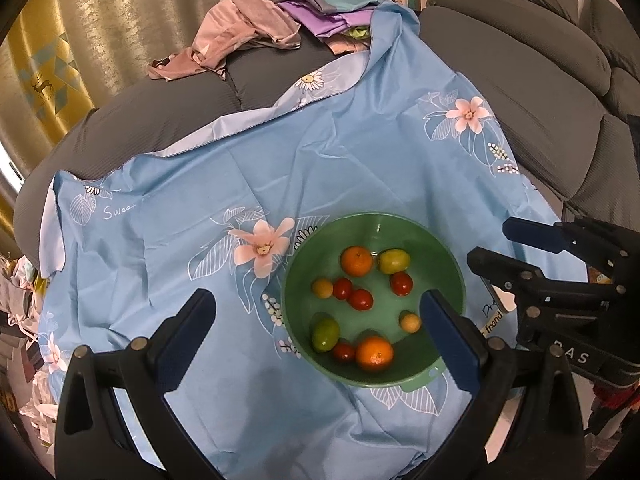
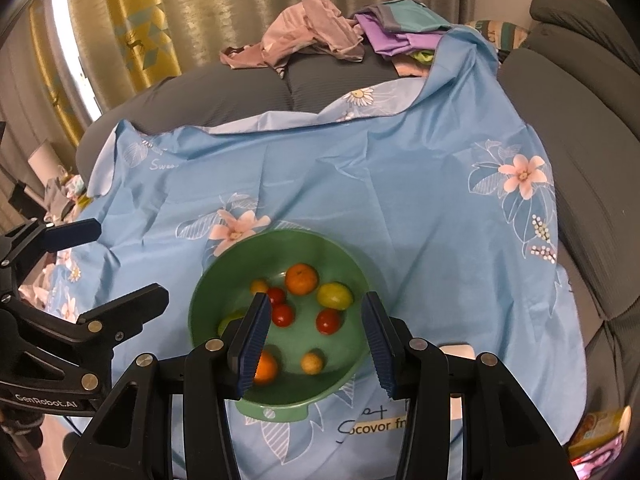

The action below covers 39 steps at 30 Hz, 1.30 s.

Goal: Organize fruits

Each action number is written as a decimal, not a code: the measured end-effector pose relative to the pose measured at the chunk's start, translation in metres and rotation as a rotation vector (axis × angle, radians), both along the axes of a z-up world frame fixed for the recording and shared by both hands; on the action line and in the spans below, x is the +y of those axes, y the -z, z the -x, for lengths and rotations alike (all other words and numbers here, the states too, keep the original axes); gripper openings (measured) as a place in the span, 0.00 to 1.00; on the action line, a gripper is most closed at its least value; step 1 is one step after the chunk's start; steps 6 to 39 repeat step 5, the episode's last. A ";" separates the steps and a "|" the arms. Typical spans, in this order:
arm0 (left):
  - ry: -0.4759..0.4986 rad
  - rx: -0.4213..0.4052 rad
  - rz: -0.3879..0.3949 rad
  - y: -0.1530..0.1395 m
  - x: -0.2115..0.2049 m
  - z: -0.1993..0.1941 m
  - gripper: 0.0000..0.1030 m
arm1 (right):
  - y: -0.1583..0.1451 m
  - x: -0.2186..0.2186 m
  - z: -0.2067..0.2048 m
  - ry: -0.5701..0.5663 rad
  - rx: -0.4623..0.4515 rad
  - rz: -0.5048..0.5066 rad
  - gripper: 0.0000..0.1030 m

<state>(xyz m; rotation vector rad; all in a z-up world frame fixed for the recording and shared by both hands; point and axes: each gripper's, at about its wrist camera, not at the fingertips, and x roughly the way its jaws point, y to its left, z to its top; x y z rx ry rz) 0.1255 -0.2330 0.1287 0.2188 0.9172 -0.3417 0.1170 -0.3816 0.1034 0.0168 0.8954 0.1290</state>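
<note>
Two sets of jaws, both spread and empty: my left gripper [image 1: 320,340] and right gripper [image 2: 316,340] hang over the green bowl [image 2: 200,300] of fruits [image 1: 357,261]. My left frame reads "GenRobot.AI"; the blue cloth [image 1: 320,160] says "Sweet".

1. the left wrist view looked steeply down past its gripper [image 1: 320,340], with the green bowl [image 1: 452,264] low and right of centre.
2. the right wrist view sat nearer, above that bowl [image 2: 200,308].
3. both shared the blue floral sheet [image 1: 320,160] and grey sofa [image 2: 248,92].
</note>
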 end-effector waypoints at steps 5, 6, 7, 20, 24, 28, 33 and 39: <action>0.001 0.001 -0.007 0.000 -0.003 0.000 0.99 | 0.000 -0.001 0.000 0.001 0.000 0.000 0.46; 0.001 0.001 -0.007 0.000 -0.003 0.000 0.99 | 0.000 -0.001 0.000 0.001 0.000 0.000 0.46; 0.001 0.001 -0.007 0.000 -0.003 0.000 0.99 | 0.000 -0.001 0.000 0.001 0.000 0.000 0.46; 0.001 0.001 -0.007 0.000 -0.003 0.000 0.99 | 0.000 -0.001 0.000 0.001 0.000 0.000 0.46; 0.001 0.001 -0.007 0.000 -0.003 0.000 0.99 | 0.000 -0.001 0.000 0.001 0.000 0.000 0.46; 0.001 0.001 -0.007 0.000 -0.003 0.000 0.99 | 0.000 -0.001 0.000 0.001 0.000 0.000 0.46; 0.001 0.001 -0.007 0.000 -0.003 0.000 0.99 | 0.000 -0.001 0.000 0.001 0.000 0.000 0.46; 0.001 0.001 -0.007 0.000 -0.003 0.000 0.99 | 0.000 -0.001 0.000 0.001 0.000 0.000 0.46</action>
